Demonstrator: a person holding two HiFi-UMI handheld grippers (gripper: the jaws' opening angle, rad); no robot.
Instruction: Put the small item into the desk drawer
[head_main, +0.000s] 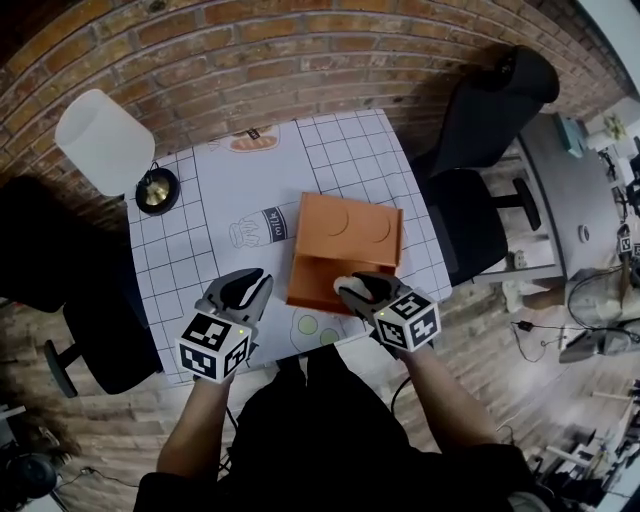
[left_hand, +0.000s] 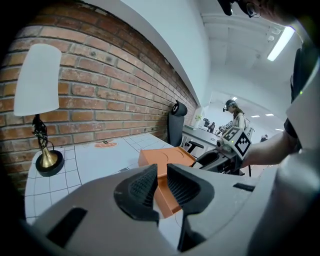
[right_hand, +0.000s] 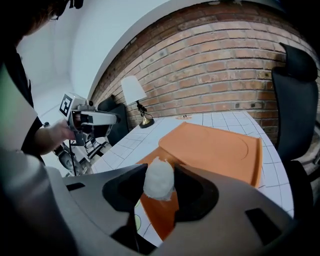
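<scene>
An orange desk drawer unit lies on the table with the white grid cloth. My right gripper hovers over the unit's near edge, shut on a small white fluffy item. The orange unit stretches out just beyond those jaws. My left gripper hangs to the left of the unit over the cloth, jaws drawn together with nothing between them. Seen from the left gripper, the orange unit lies ahead and the right gripper is beyond it.
A white-shaded lamp on a brass foot stands at the table's far left corner. A black office chair is at the right of the table, another dark chair at the left. A brick wall runs behind.
</scene>
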